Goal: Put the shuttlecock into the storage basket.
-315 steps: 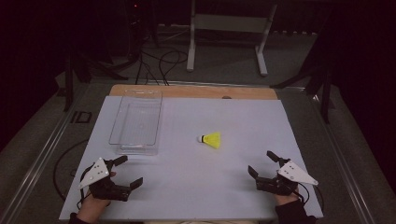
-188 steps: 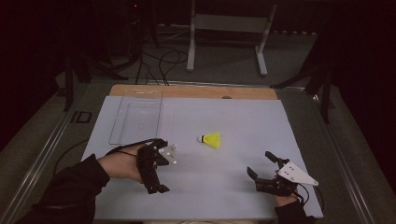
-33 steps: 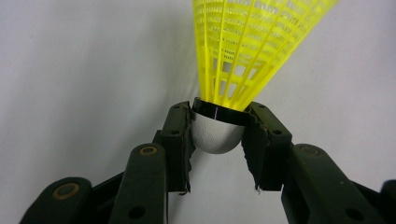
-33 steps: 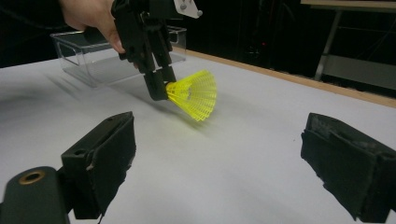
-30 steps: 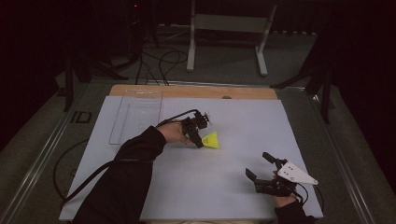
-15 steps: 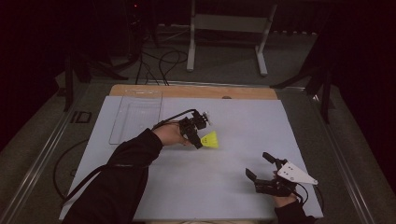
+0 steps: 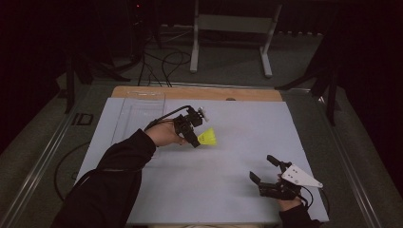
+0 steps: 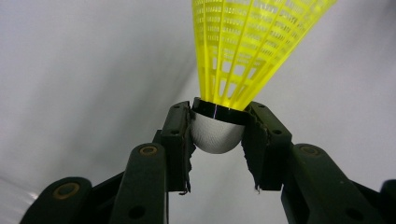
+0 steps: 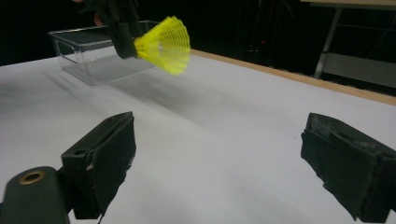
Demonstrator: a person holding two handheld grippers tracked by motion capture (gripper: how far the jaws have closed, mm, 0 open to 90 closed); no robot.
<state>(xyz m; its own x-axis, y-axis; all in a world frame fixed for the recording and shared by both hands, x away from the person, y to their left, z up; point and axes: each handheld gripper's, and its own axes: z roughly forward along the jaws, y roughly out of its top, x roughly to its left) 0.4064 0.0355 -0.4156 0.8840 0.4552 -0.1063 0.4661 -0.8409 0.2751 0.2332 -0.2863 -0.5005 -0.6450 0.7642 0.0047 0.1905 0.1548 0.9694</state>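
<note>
No legible text, label, brand, number or sign appears in any view.
</note>
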